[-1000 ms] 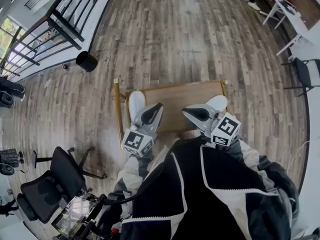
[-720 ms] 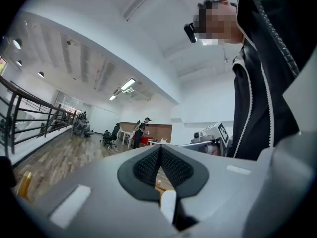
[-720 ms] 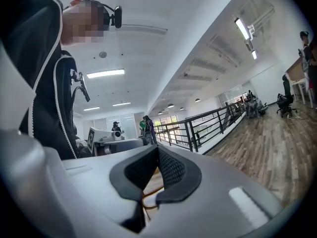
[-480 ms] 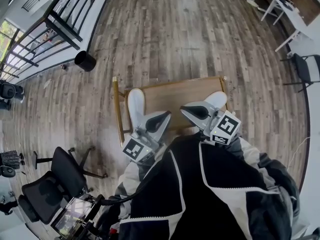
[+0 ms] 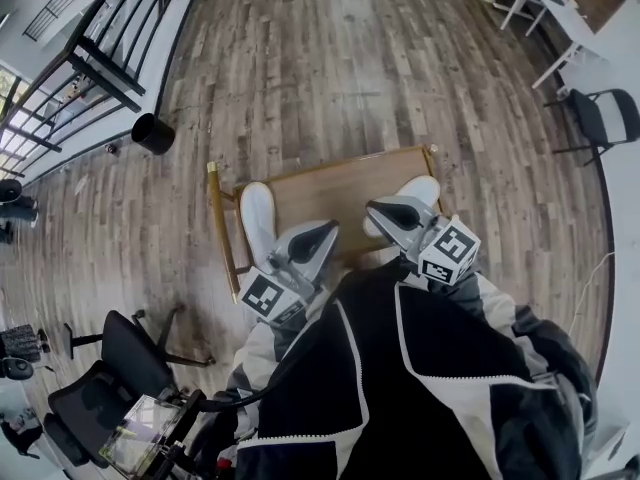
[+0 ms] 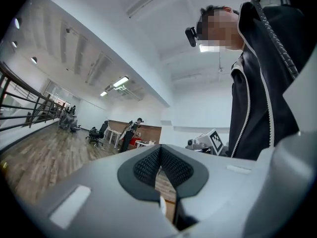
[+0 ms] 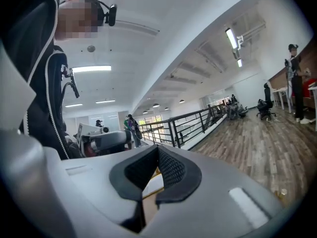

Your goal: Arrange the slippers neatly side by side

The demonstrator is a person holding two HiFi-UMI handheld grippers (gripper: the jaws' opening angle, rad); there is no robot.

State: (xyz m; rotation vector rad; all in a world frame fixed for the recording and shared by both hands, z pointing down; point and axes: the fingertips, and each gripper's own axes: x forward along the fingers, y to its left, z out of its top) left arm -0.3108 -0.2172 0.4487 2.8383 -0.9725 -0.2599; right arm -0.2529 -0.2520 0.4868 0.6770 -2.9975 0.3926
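Slippers (image 5: 256, 218) apart: head view only

- L slipper (image 5: 256, 223) on low table (image 5: 340, 190), at its left end; R slipper (image 5: 418, 192) at right end, well apart.
- Bin (image 5: 152, 133) on floor beyond table, to the left; railing (image 5: 100, 53) behind bin.
- Office chair (image 5: 105, 368) nearer than table, at left.

right slipper (image 5: 424, 189): partly hidden (behind right tool (image 5: 378, 210)) | left slipper (image 5: 254, 216): near end hidden
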